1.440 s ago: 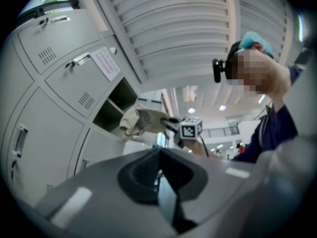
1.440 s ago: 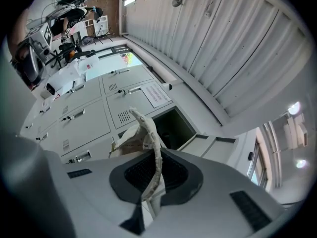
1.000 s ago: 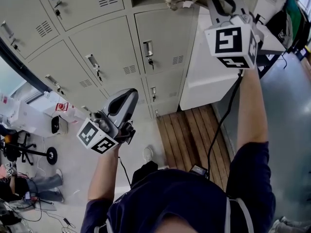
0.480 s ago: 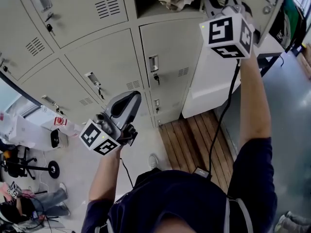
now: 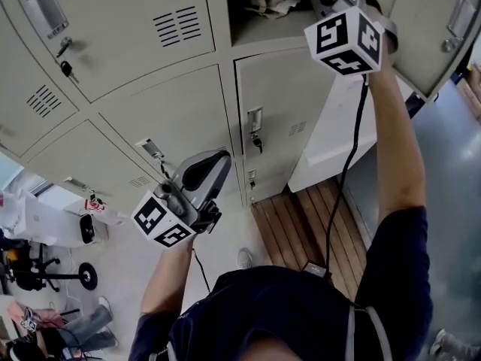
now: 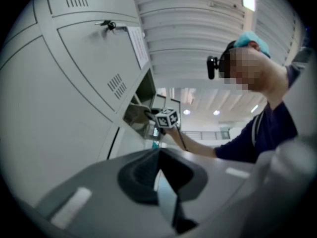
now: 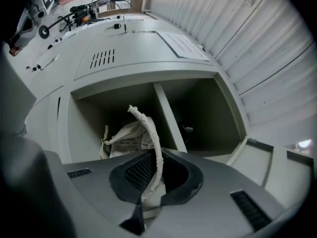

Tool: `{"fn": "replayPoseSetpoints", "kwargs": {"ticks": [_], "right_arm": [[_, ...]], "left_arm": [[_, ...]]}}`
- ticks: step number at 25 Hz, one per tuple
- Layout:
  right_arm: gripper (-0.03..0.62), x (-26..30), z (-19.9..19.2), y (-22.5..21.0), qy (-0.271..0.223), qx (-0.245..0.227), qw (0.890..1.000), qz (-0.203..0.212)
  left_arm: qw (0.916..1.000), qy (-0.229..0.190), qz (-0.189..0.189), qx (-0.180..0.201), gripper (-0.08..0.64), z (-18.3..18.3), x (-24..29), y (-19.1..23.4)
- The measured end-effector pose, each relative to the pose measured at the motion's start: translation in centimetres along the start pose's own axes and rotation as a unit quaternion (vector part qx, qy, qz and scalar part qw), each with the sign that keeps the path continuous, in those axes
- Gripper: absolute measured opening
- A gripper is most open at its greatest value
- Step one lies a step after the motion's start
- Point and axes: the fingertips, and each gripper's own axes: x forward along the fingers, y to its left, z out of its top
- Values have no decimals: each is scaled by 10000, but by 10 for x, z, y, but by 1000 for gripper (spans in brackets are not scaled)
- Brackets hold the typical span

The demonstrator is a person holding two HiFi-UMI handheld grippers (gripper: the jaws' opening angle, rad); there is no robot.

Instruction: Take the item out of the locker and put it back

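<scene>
1. Our right claw (image 7: pixel 152 177) is clenched on the pale strap (image 7: pixel 154 138) of the cloth bag (image 7: pixel 124 135).
2. The bag lies inside the open locker compartment (image 7: pixel 84 123), and its strap arches out to the claw.
3. Our left claw (image 6: pixel 161 170) is closed on nothing. In the head view it is held lower, in front of the shut locker doors (image 5: pixel 173 119).

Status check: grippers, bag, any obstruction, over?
Jaws: right gripper shut on strap; left gripper shut, empty. Cloth bag inside open locker. Nothing in the way.
</scene>
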Motion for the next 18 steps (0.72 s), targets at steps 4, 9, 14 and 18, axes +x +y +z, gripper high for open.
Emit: {"fn": "replayPoseSetpoints", "kwargs": {"ticks": [4,9,14,18], "right_arm": [[21,32,-6,9,193,-165,9996,123],[21,67,-2,25,354,-418,9980,305],[21,96,4,48,420,-493,9957,667],[21,109,10,62,443,-678,9926,909]], "left_arm": [[9998,167,-132,56,3,-6,1,13],[9990,245,-375,25,3,-6,1,28],[9982,283,-527,6,3,-6,-2,42],[9982,272,-542,-35,3,-6,-8,53]]}}
